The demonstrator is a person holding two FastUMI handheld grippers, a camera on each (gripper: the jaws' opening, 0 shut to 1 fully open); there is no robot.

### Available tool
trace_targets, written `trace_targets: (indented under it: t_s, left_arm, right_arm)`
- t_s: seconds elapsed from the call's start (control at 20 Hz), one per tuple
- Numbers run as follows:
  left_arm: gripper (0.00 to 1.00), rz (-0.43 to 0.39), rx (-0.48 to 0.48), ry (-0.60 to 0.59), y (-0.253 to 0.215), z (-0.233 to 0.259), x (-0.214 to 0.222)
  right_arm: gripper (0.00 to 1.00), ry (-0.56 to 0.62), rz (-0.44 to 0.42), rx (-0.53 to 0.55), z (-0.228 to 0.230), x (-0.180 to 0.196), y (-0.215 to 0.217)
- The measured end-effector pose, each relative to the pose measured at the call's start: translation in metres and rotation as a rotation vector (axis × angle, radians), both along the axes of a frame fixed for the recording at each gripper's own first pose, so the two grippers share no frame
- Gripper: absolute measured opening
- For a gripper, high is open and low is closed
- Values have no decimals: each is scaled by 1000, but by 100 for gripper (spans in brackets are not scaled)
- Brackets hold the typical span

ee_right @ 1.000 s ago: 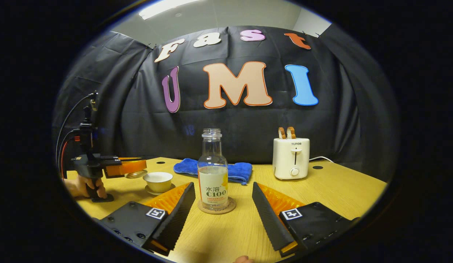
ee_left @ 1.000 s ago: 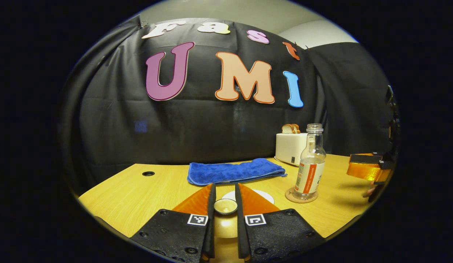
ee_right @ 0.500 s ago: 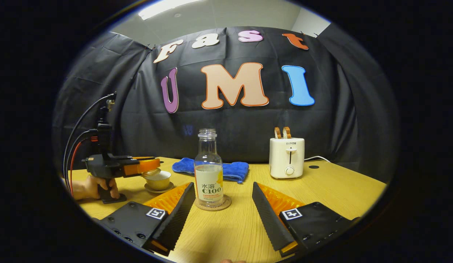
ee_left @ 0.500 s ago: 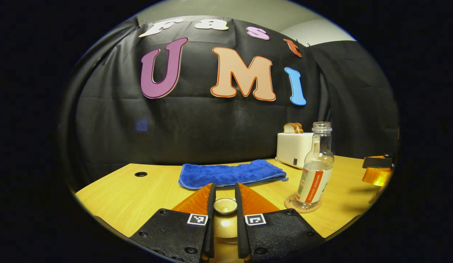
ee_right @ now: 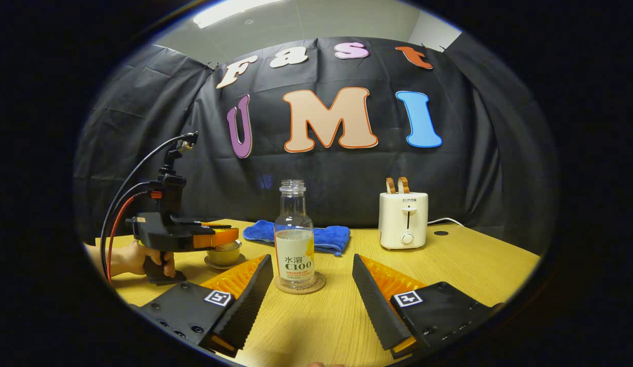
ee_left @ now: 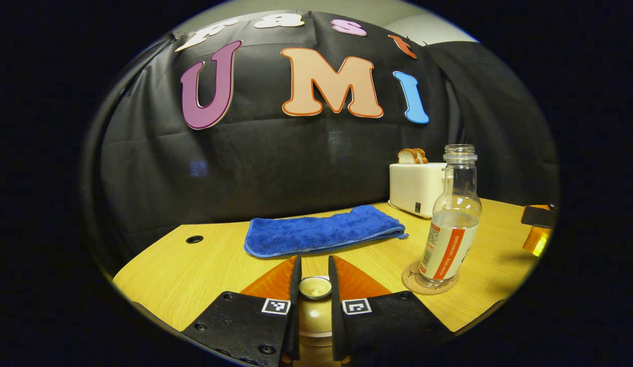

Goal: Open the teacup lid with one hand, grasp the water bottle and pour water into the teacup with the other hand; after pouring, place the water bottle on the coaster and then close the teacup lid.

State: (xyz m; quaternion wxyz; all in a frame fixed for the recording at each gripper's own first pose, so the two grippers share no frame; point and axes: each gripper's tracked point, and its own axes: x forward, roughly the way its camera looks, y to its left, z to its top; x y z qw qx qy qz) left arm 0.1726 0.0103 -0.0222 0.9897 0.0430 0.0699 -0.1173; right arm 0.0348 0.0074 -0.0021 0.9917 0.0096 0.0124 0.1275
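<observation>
The black-and-orange left gripper point(ee_left: 314, 278), at the bottom centre of the left gripper view, has both fingers pressed against the round knob of the glazed beige teacup lid point(ee_left: 315, 288). In the right gripper view the same tool sits at middle left, held by a hand point(ee_right: 135, 258), directly over the small beige teacup point(ee_right: 225, 253) on its saucer; whether the lid is seated on the cup cannot be told. The black-and-orange right gripper point(ee_right: 312, 285), at the bottom of the right gripper view, has its fingers spread wide apart, holding nothing.

The light wooden table point(ee_right: 464, 265) spans the lower half of both views. A folded blue towel point(ee_left: 321, 234) lies at mid-frame in the left gripper view, near the black cloth wall. A cream toaster point(ee_right: 403, 220) with bread slices in its slots stands right of centre. The clear, uncapped water bottle with a white-and-orange label point(ee_right: 294, 234) stands upright at centre, partly filled, on the round cork coaster point(ee_right: 300, 285), between the right gripper's open fingers but ahead of them and untouched.
</observation>
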Motion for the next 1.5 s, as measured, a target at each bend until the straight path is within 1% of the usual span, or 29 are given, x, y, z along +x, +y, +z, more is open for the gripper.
trace_targets:
  t_s: [0.25,0.4,0.45,0.55,0.6,0.65,0.7,0.75,0.8,0.85,0.9,0.95,1.0,1.1,1.15,1.2,1.4,1.45,1.5]
  left_arm:
    - [22,12,1,8,2,-1,-1]
    - [25,4,0,11,0,-1,-2]
    - [27,-2,-2,11,0,0,-2]
    - [29,-22,-23,-2,-1,2,-4]
    - [35,-23,-35,-14,-1,4,-5]
    - [41,-15,-46,-25,2,7,-5]
    - [60,-9,-53,-29,3,7,-6]
    - [77,2,-58,-36,5,8,-7]
    - [86,13,-67,-45,8,10,-7]
    - [89,25,-71,-51,10,11,-8]
    - [97,45,-79,-67,14,12,-8]
    - [99,74,-84,-95,20,18,-13]
    - [98,92,-96,-133,24,24,-14]
    - [97,130,-99,-107,26,20,-25]
    - [97,161,-97,-114,30,20,-30]
    - [97,180,-100,-122,31,21,-39]
    - [97,196,-92,-131,15,25,-85]
    - [97,209,-92,-131,13,24,-96]
    - [98,220,-88,-131,11,25,-107]
  right_arm:
    - [94,0,6,0,-1,1,1]
    - [94,0,6,0,0,0,1]
    - [98,0,6,0,-1,0,1]
    - [98,0,6,0,0,0,2]
    - [94,0,6,1,0,0,2]
    - [94,-1,6,0,-1,0,1]
    - [94,-1,6,0,-1,0,1]
    - [94,-1,6,1,-1,0,1]
    - [94,-2,6,0,-1,0,1]
    - [94,-2,6,1,-1,0,1]
    - [94,-2,6,1,0,0,1]
    - [99,-2,6,1,-1,-1,1]
    - [94,-3,2,0,0,-1,1]
    - [94,-3,-15,-1,-1,2,-3]
    - [98,-4,-24,-2,-1,2,-3]
    - [94,-3,-26,-2,-1,1,-4]
    - [94,-4,-49,-3,-1,-4,-2]
    - [98,-5,-51,-3,-1,-8,1]
    - [96,-6,-54,-3,0,-12,3]
